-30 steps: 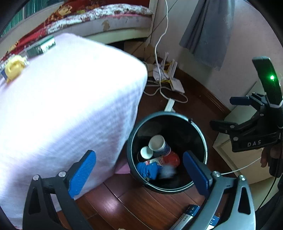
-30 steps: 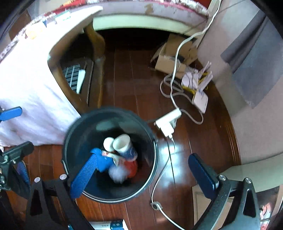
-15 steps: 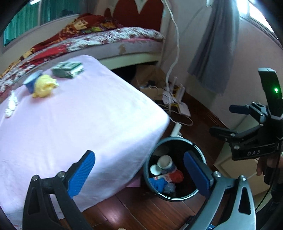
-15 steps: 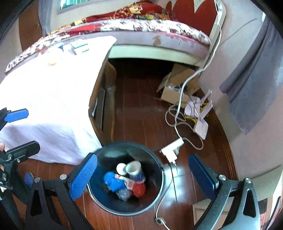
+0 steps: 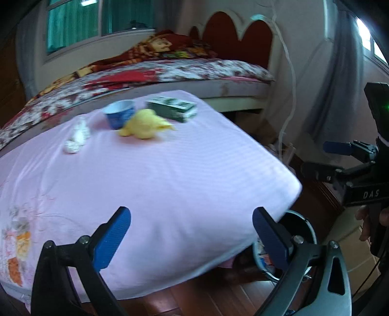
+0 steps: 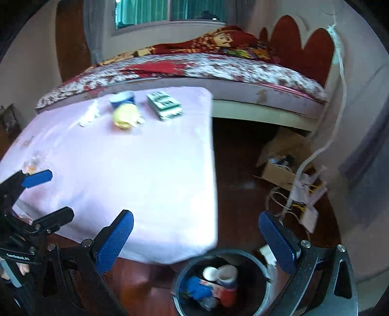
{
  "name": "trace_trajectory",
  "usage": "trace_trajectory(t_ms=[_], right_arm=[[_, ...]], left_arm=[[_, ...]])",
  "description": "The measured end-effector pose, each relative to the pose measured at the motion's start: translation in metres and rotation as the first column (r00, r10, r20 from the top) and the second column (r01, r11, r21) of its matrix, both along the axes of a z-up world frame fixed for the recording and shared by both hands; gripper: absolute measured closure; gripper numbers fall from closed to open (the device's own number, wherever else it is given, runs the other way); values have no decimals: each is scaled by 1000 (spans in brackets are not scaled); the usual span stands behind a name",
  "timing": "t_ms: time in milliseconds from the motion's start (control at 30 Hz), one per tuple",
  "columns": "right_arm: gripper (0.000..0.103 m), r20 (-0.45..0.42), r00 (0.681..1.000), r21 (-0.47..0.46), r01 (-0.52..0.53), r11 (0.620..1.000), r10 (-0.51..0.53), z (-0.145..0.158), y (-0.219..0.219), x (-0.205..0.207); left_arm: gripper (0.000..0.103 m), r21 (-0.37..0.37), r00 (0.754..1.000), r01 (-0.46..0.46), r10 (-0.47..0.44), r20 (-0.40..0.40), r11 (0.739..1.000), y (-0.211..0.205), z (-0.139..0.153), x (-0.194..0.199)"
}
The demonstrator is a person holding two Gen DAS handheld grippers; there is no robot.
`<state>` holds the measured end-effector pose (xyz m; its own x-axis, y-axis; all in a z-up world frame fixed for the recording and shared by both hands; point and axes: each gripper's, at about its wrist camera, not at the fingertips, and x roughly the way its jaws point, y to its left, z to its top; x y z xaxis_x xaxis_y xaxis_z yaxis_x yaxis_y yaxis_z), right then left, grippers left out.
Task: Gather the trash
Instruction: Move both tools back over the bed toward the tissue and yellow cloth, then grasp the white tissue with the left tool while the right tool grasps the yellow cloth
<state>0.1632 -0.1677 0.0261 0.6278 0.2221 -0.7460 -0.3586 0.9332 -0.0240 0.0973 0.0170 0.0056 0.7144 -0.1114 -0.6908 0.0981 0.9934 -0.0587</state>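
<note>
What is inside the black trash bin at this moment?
In the black trash bin lie a white-rimmed paper cup, a smaller white cup, crumpled blue trash and something red. Whatever lies beneath them is covered.

Bed behind counter, floral red-white cover, red scalloped headboard. Window with green curtains. Cardboard box on dark wood floor under bed edge. White cable down wall. Grey curtain at right.
</note>
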Motion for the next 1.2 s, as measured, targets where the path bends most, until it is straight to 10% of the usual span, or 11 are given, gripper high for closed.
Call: trace_trajectory(t_ms=[700,1200], right_arm=[[0,41,991,35,-126,991,125,13,149,70],[15,-87,984,34,-155,987,157,-48,202,184]], left_arm=[[17,27,968,-250,250,-9,968,139,-12,52],[30,6,963,-252,252,-97,968,198,-50,172]])
